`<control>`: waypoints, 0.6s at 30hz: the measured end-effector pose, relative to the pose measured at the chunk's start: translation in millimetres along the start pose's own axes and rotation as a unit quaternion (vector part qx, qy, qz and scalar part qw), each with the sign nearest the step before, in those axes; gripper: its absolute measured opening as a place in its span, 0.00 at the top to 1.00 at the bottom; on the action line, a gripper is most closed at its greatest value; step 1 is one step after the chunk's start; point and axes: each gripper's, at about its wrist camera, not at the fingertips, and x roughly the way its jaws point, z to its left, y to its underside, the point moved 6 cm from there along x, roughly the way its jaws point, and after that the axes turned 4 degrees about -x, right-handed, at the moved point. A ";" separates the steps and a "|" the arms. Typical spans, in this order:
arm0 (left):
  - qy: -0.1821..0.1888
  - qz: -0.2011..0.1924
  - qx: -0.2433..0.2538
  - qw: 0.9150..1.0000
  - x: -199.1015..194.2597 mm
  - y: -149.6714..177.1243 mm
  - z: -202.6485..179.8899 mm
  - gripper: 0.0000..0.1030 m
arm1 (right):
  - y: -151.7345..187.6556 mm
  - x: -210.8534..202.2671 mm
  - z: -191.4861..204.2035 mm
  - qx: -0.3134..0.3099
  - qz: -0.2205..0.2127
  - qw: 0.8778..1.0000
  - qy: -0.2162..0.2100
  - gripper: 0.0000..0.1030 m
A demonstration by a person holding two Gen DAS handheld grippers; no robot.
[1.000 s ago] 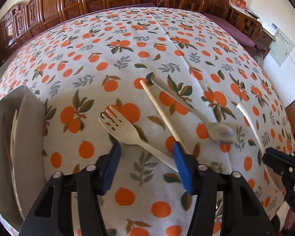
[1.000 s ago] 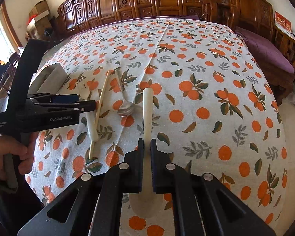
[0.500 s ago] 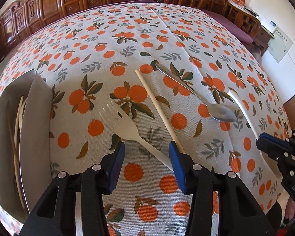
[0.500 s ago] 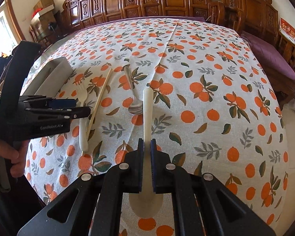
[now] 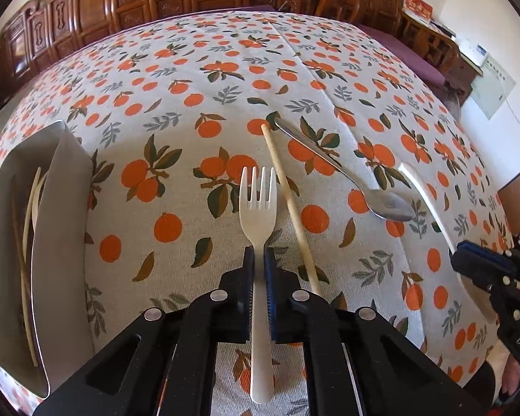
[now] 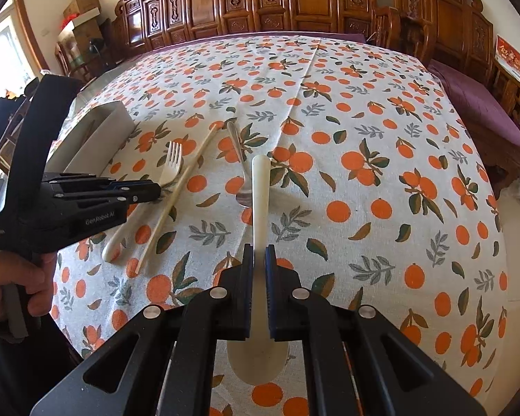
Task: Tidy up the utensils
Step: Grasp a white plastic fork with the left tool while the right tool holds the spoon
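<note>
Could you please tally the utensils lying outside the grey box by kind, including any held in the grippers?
White plastic fork: 1
White plastic spoon: 1
Metal spoon: 1
Wooden chopstick: 1
Total: 4

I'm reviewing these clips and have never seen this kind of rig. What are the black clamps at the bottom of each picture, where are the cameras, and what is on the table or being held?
No robot here: a person holds a hand-operated two-finger gripper in each hand, and each carries a wide-angle camera looking forward along its fingers. One picture comes from the left gripper, the other from the right gripper; each gripper also shows at the edge of the other's view. The left is shut on the handle of a white plastic fork. The right is shut on a white plastic spoon. On the orange-patterned tablecloth lie a wooden chopstick and a metal spoon. A grey box at the left already holds a few thin utensils.
</note>
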 end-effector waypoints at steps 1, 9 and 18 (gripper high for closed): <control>0.000 0.000 0.001 1.000 -0.8 -0.2 0.7 0.95 | -0.1 -0.4 0.3 0.000 -0.001 1.000 0.000 0.92; -0.001 -0.027 0.022 0.999 -29.1 -2.9 8.0 0.95 | -5.9 -6.8 9.3 -0.006 -0.011 1.000 -0.008 0.92; 0.003 -0.063 0.027 0.998 -76.3 -8.6 34.1 0.95 | -17.9 -14.8 42.7 -0.038 -0.028 0.999 -0.010 0.92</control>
